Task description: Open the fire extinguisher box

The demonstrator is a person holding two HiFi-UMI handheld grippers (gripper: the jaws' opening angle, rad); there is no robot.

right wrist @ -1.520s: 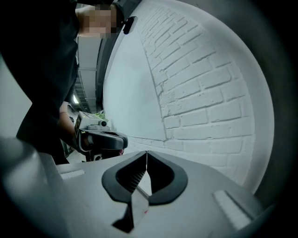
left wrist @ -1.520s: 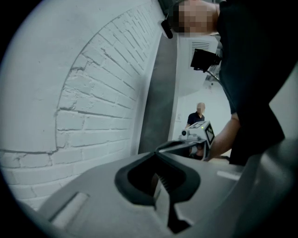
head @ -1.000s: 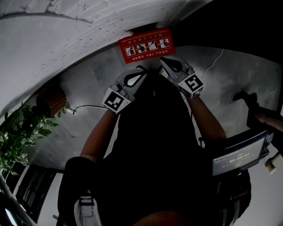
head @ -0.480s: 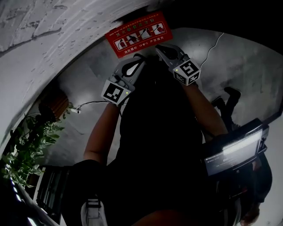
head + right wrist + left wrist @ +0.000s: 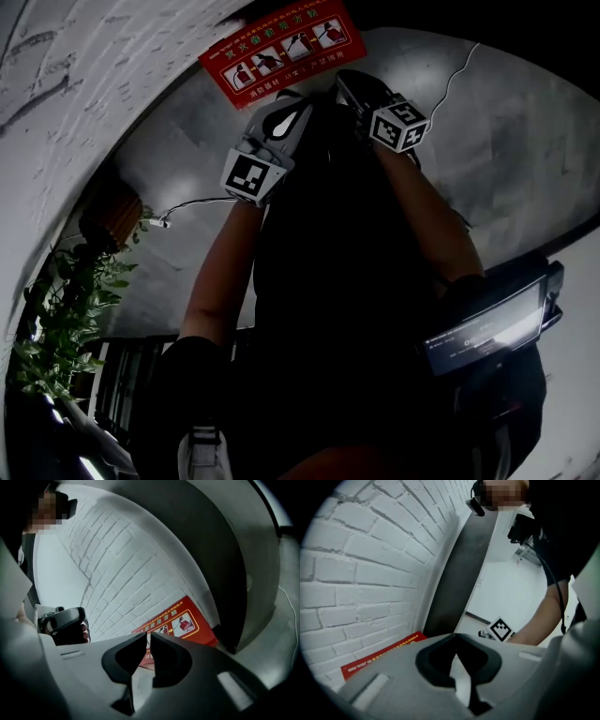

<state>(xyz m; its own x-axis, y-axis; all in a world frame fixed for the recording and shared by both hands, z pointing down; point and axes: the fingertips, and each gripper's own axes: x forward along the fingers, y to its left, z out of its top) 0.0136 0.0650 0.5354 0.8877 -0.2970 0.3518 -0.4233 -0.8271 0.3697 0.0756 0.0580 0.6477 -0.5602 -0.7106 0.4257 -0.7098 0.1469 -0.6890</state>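
The fire extinguisher box [image 5: 281, 47] is a flat red case with white pictograms, standing at the foot of the white brick wall [image 5: 84, 84]. It also shows as a red strip, the box [image 5: 379, 656], and as the box [image 5: 180, 620] beyond the jaws. My left gripper [image 5: 284, 101] hovers just short of the box's front, its tips together and empty. My right gripper [image 5: 345, 81] is beside it, a little nearer the box's right end. Its jaws are beginning to open, with only a thin slit between the tips and nothing in it. Neither gripper touches the box.
A potted plant [image 5: 66, 309] and a wooden pot [image 5: 112, 211] stand at the left, with a thin white cable [image 5: 187, 204] on the grey floor. A device with a lit screen [image 5: 487, 323] hangs at the person's right side. A dark column [image 5: 220, 550] rises beside the box.
Both grippers have moved forward toward the red box, keeping side by side. The head view has swung, so the box now sits further left and higher.
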